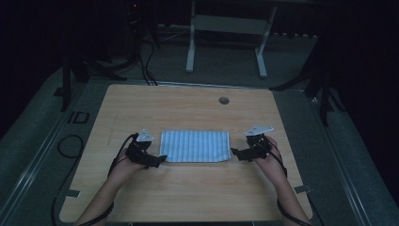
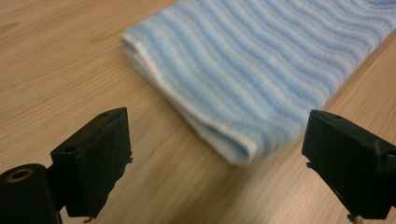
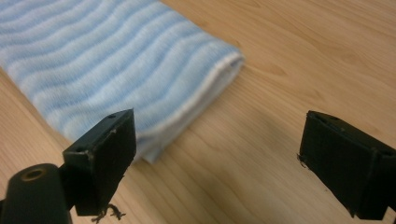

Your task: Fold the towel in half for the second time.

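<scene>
Flanking folded towel [image 1: 195, 146] at 9 & 3 w/ left gripper [image 1: 162, 158], right gripper [image 1: 234, 153], both gaping, nothing gripped; corners not yet pinched.

striped cloth [image 1: 195, 146]: 1 | table [image 1: 188, 193]: 1 | tongs: 2, left tongs [image 1: 162, 158], right tongs [image 1: 234, 152]

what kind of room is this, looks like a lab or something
Probably a lab or test room: a bare wooden table holding one folded striped cloth, black stands with cables beside it, and a white desk frame behind.
</scene>
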